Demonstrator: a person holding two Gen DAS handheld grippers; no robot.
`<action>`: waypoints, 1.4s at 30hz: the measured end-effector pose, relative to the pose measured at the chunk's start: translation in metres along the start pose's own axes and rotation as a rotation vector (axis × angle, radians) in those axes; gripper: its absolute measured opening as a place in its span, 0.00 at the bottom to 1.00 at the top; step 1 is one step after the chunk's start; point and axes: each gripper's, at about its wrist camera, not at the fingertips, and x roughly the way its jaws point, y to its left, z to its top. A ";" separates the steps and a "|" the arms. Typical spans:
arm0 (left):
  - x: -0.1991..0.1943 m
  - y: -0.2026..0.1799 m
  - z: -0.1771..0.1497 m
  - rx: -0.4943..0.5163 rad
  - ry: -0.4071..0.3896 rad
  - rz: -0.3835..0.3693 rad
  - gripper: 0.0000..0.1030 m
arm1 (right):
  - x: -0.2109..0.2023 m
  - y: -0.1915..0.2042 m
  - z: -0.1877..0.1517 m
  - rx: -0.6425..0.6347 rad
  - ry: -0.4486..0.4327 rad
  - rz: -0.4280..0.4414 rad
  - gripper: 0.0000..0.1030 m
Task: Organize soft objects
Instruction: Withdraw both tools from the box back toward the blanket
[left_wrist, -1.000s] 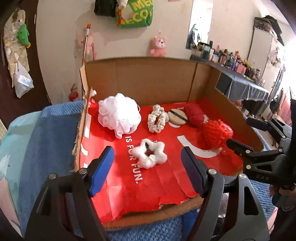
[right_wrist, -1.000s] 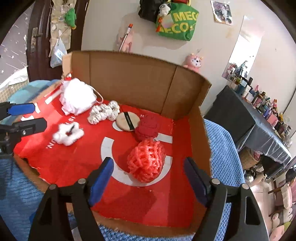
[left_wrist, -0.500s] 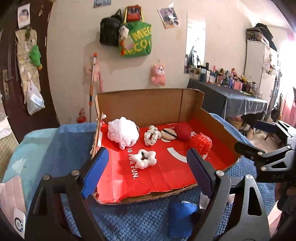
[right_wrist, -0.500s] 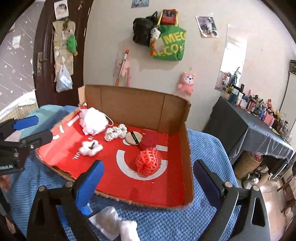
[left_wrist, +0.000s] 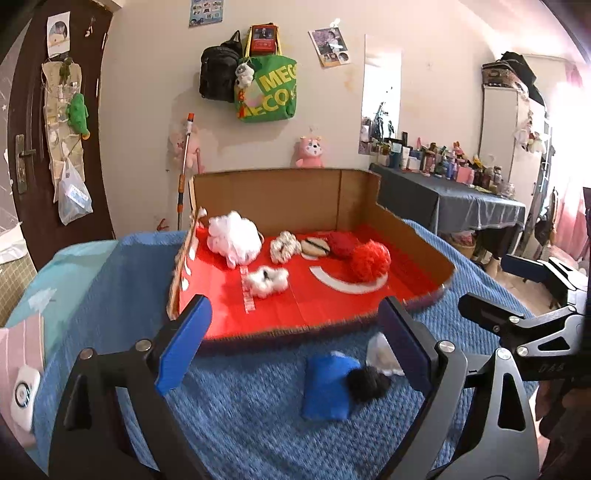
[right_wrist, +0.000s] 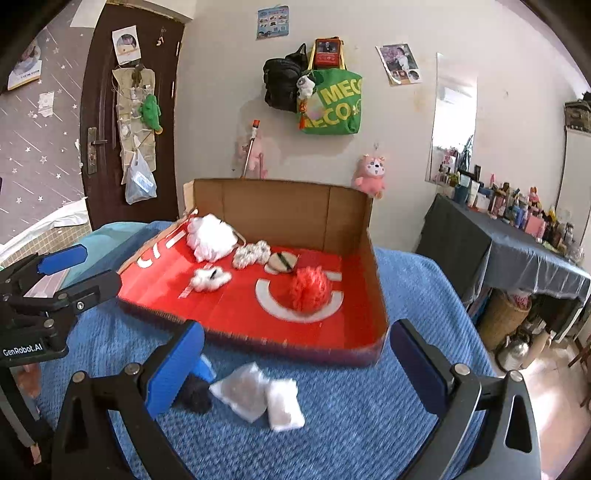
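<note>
An open cardboard box (left_wrist: 332, 199) with a red floor sits on the blue blanket. In it lie a white bath pouf (left_wrist: 232, 242), a cream scrunchie (left_wrist: 284, 245), a beige round puff (left_wrist: 314, 247), a dark red soft piece (left_wrist: 340, 243), a red mesh pouf (left_wrist: 369, 260) and a white fluffy clip (left_wrist: 266, 280). On the blanket before the box lie a blue pouch (left_wrist: 327, 387), a black fuzzy ball (left_wrist: 369, 382) and white packets (right_wrist: 243, 395). My left gripper (left_wrist: 295, 332) and right gripper (right_wrist: 299, 350) hover above these loose things. Both sets of jaws are opening, with nothing between them.
The blue blanket (right_wrist: 406, 295) covers the bed. A dark-clothed table (right_wrist: 498, 243) with several bottles stands to the right, a brown door (right_wrist: 99, 110) to the left. Bags (right_wrist: 332, 99) hang on the far wall. A pink pillow (left_wrist: 22, 354) lies at the left edge.
Both grippers have drawn back from the box and risen a little, and their jaws have widened. The blue pouch, black ball and white packets have come into view.
</note>
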 end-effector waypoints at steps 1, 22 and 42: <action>-0.001 -0.002 -0.005 0.000 0.003 -0.002 0.90 | -0.001 0.001 -0.006 0.007 0.003 0.004 1.00; 0.028 -0.007 -0.072 0.002 0.182 0.007 0.90 | 0.028 -0.001 -0.070 0.065 0.141 0.069 1.00; 0.076 -0.012 -0.073 0.113 0.358 -0.051 0.90 | 0.067 -0.019 -0.070 0.026 0.273 0.025 1.00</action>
